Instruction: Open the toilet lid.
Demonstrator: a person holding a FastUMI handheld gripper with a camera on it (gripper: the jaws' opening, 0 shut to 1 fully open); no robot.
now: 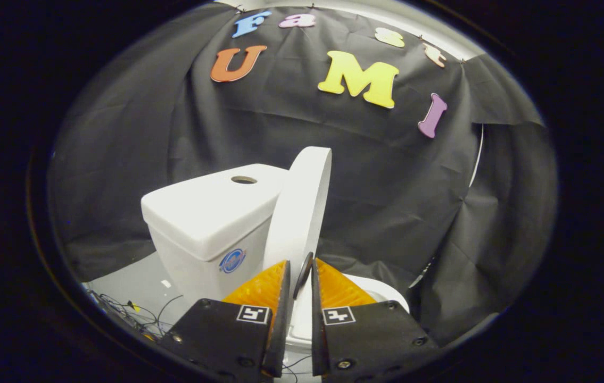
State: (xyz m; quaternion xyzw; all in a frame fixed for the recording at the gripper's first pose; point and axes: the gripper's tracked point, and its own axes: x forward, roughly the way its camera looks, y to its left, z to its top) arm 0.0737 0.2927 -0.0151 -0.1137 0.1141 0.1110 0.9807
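Fingers of the gripper point(300, 268) sit nearest, drawn close together with only a narrow gap between them. In that gap lies the lower edge of the toilet lid point(302, 210), along with a dark thin rim; whether both fingers press on the lid I cannot tell. The lid stands raised, close to upright, leaning back toward the tank point(211, 218) just to its left. To the right of the fingers and a little beyond them, part of the white bowl rim point(381, 290) shows. The tank has a round hole point(243, 180) in its top and a round blue sticker point(232, 261) on its front. On the pale floor point(137, 282) to the near left lie thin dark wires point(145, 318). Black cloth point(387, 186) hangs farthest back, behind the toilet.
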